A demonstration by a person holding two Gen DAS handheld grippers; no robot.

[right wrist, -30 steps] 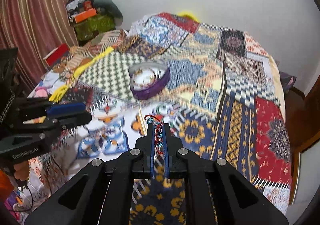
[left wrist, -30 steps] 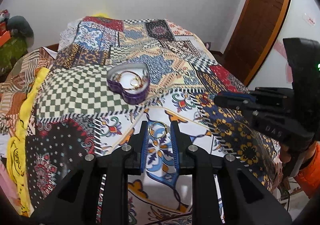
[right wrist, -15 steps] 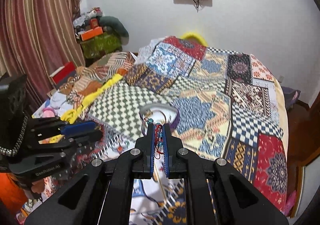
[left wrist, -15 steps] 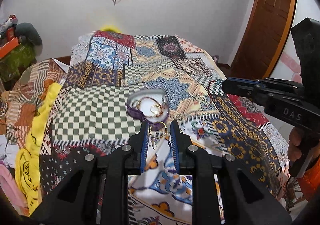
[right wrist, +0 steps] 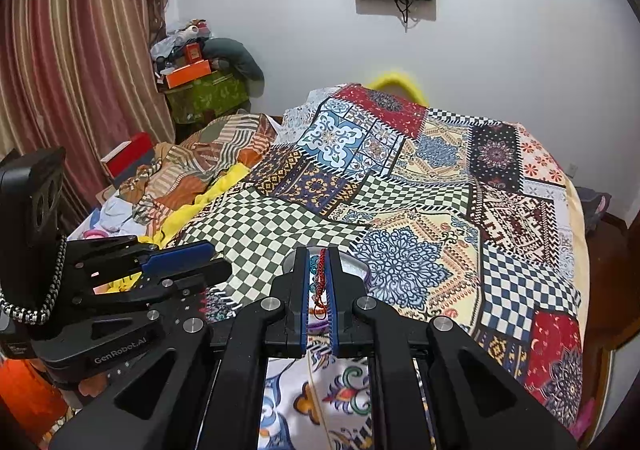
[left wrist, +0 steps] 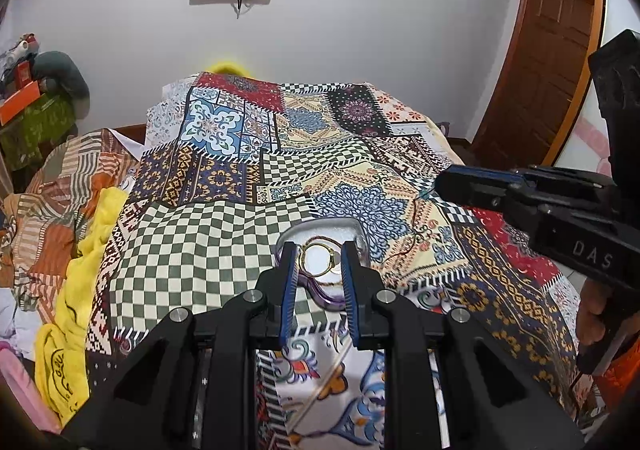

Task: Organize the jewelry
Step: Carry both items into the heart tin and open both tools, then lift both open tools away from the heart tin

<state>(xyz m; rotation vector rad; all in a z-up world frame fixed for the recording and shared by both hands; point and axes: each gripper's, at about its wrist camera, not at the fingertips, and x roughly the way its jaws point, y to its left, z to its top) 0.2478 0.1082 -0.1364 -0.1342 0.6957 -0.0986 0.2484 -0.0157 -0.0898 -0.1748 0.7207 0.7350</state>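
A purple heart-shaped box with a pale inside lies on the patchwork bedspread; part of it shows in the right wrist view. My left gripper is shut on a gold ring bracelet and holds it right over the box. Other gold pieces lie inside the box. My right gripper is shut on a red and blue beaded bracelet, just in front of the box. It also shows in the left wrist view, right of the box.
Yellow cloth and striped bedding lie along the bed's left side. A green box with clutter stands in the far left corner by the curtain. A wooden door is at right.
Both grippers have moved forward and up toward the heart-shaped box. The gold bracelet now hangs over the box; the beaded bracelet has come close to it.
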